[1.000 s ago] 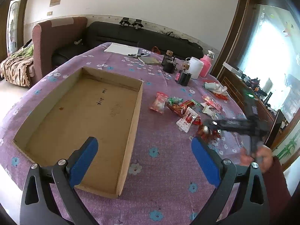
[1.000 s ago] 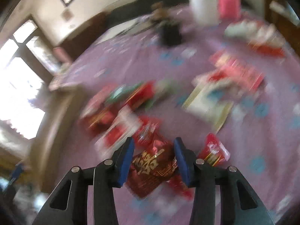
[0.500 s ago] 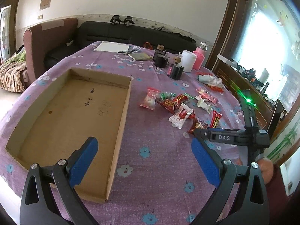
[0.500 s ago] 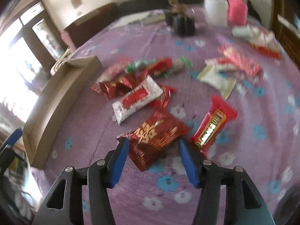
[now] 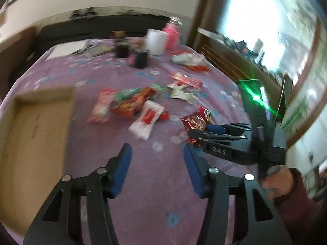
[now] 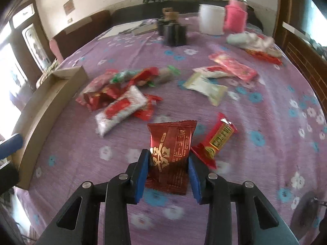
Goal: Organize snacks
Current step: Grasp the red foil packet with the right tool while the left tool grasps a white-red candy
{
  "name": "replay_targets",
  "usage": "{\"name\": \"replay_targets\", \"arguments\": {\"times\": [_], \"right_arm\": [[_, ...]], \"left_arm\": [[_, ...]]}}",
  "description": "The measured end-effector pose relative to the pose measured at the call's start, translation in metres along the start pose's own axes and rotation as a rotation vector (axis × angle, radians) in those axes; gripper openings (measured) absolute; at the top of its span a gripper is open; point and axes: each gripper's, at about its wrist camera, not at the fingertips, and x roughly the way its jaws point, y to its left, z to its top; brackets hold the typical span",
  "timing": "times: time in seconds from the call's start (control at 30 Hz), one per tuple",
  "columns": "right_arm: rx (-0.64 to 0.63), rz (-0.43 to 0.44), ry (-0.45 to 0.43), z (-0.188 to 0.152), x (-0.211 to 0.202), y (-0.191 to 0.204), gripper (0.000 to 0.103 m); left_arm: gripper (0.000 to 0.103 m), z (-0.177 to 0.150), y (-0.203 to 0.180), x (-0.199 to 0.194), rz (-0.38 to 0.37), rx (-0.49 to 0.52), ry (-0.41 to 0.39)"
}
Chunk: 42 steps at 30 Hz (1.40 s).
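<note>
A dark red snack packet (image 6: 170, 155) stands pinched between the blue pads of the right gripper (image 6: 168, 169), whose jaws have just been closing on it, above the purple flowered tablecloth (image 6: 265, 163). Just beside it lies a red bar (image 6: 216, 140). The left gripper (image 5: 157, 167), jaws just narrowed, half open, holds nothing near the cardboard box (image 5: 30, 138).
</note>
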Motion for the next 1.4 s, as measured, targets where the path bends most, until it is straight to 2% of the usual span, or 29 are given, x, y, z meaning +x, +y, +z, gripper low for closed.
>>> {"name": "replay_targets", "arguments": {"times": [0.1, 0.2, 0.37, 0.5, 0.67, 0.8, 0.83, 0.87, 0.97, 1.13, 1.27, 1.4], "right_arm": [[0.035, 0.021, -0.025, -0.006, -0.006, -0.021, 0.038], [0.075, 0.078, -0.053, -0.009, -0.008, -0.035, 0.038], [0.067, 0.086, -0.068, -0.009, -0.009, -0.033, 0.040], [0.054, 0.074, -0.070, -0.010, -0.008, -0.029, 0.040], [0.060, 0.084, -0.070, -0.011, -0.008, -0.030, 0.040], [0.059, 0.083, -0.071, -0.011, -0.007, -0.030, 0.040], [0.059, 0.082, -0.071, -0.011, -0.007, -0.031, 0.040], [0.058, 0.081, -0.072, -0.010, -0.007, -0.030, 0.040], [0.054, 0.076, -0.075, -0.011, -0.007, -0.030, 0.040], [0.054, 0.073, -0.084, -0.012, -0.008, -0.030, 0.037], [0.046, 0.067, -0.111, -0.013, -0.013, -0.028, 0.036], [0.020, 0.067, -0.161, -0.014, -0.027, -0.019, 0.034]], "left_arm": [[0.051, 0.018, -0.009, 0.031, -0.005, 0.049, 0.040], [0.050, 0.030, -0.007, 0.056, -0.011, 0.054, 0.082], [0.050, 0.037, -0.006, 0.087, 0.003, 0.097, 0.130], [0.050, 0.039, -0.005, 0.108, 0.064, 0.132, 0.155], [0.051, 0.037, -0.004, 0.121, 0.103, 0.148, 0.178], [0.050, 0.034, -0.005, 0.118, 0.102, 0.150, 0.170], [0.046, 0.033, -0.005, 0.117, 0.104, 0.149, 0.174], [0.026, 0.032, -0.006, 0.115, 0.100, 0.149, 0.174], [0.023, 0.027, -0.006, 0.105, 0.091, 0.128, 0.179], [0.023, 0.021, 0.004, 0.080, 0.033, 0.036, 0.147], [0.024, 0.016, 0.013, 0.044, -0.028, -0.024, 0.099], [0.024, 0.011, 0.035, -0.010, -0.071, -0.080, 0.024]]}}
